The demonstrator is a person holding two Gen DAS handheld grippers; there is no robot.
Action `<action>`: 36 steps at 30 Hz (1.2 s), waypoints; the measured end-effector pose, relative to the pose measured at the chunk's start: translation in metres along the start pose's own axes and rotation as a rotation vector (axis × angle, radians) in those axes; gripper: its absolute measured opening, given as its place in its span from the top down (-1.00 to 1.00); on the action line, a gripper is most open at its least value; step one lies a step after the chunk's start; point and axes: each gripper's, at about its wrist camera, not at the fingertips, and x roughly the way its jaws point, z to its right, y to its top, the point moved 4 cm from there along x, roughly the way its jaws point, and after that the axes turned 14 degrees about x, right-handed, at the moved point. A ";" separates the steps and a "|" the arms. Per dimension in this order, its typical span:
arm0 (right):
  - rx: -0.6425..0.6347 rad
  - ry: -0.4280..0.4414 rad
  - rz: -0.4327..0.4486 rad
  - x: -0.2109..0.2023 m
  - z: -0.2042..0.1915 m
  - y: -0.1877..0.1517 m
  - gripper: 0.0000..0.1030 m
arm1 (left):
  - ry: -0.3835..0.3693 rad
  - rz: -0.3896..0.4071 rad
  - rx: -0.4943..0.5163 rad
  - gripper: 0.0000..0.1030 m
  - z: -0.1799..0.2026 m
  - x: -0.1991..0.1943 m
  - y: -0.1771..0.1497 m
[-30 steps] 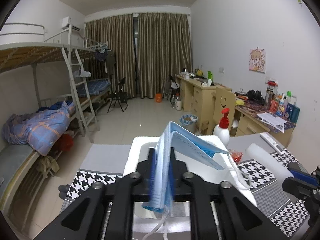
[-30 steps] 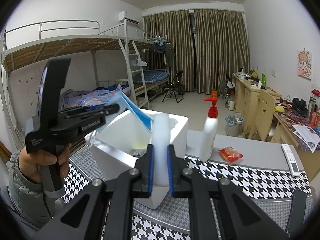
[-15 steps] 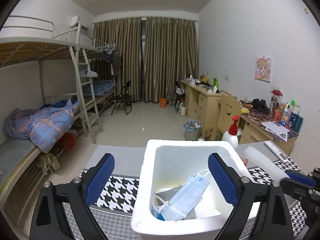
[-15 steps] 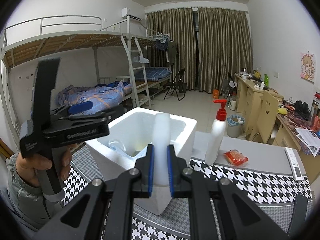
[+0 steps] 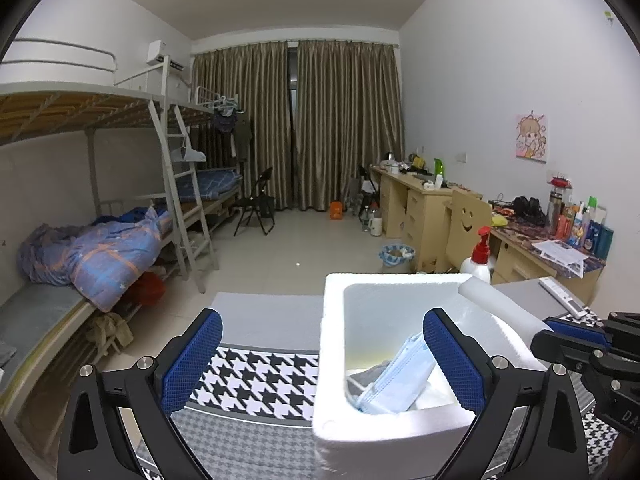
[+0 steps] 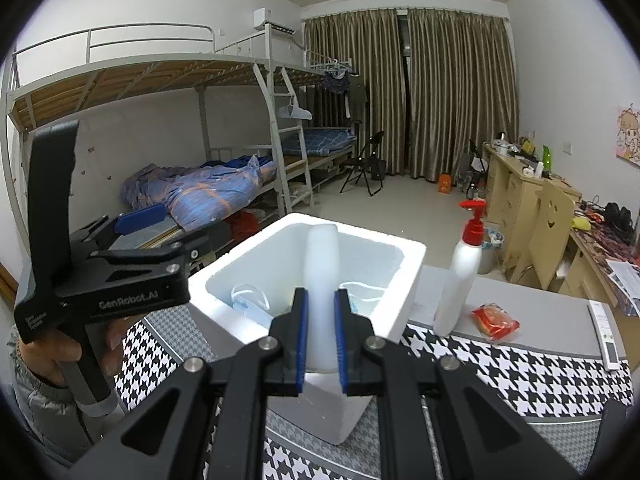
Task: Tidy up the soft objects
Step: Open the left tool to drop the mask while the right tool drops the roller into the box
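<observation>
A white foam box (image 5: pixel 332 320) (image 6: pixel 404 256) stands on the houndstooth table cloth (image 5: pixel 256 376). A blue face mask (image 5: pixel 400 380) lies inside it on grey cloth, its ear loops showing in the right wrist view (image 6: pixel 248 300). My left gripper (image 5: pixel 322 360) is open and empty, straddling the box's left wall. My right gripper (image 6: pixel 320 344) is shut on a white foam roll (image 6: pixel 320 280) (image 5: pixel 500 316), held over the box's right rim.
A white pump bottle with a red top (image 6: pixel 460 276) (image 5: pixel 476 260) stands right of the box. A red snack packet (image 6: pixel 494 322) and a remote (image 6: pixel 604 334) lie on the grey table part. Bunk beds are left, desks right.
My left gripper opened and let the blue mask drop into the foam box, then drew back to the left. My right gripper kept its hold on the foam roll.
</observation>
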 end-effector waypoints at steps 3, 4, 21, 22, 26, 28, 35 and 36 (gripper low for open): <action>0.005 -0.001 -0.010 0.007 0.000 0.001 0.70 | 0.006 -0.004 -0.005 -0.96 -0.003 -0.001 -0.004; 0.007 -0.002 -0.013 0.009 0.000 0.001 0.69 | 0.008 -0.004 -0.006 -0.96 -0.004 -0.002 -0.005; 0.025 -0.018 -0.046 0.032 -0.003 0.002 0.49 | 0.015 -0.016 -0.029 -0.96 -0.018 -0.006 -0.018; 0.024 -0.022 -0.046 0.033 -0.003 0.002 0.42 | 0.018 -0.017 -0.031 -0.96 -0.018 -0.005 -0.018; 0.026 -0.017 -0.042 0.031 -0.003 0.002 0.12 | 0.016 -0.018 -0.038 -0.96 -0.021 -0.005 -0.019; 0.023 -0.018 -0.034 0.028 -0.004 0.004 0.07 | 0.019 -0.019 -0.037 -0.96 -0.021 -0.005 -0.019; 0.023 -0.020 -0.017 0.019 -0.004 0.004 -0.09 | 0.015 -0.014 -0.037 -0.96 -0.021 -0.005 -0.018; 0.026 -0.018 -0.016 0.017 -0.003 0.004 -0.14 | 0.016 -0.012 -0.036 -0.96 -0.020 -0.006 -0.018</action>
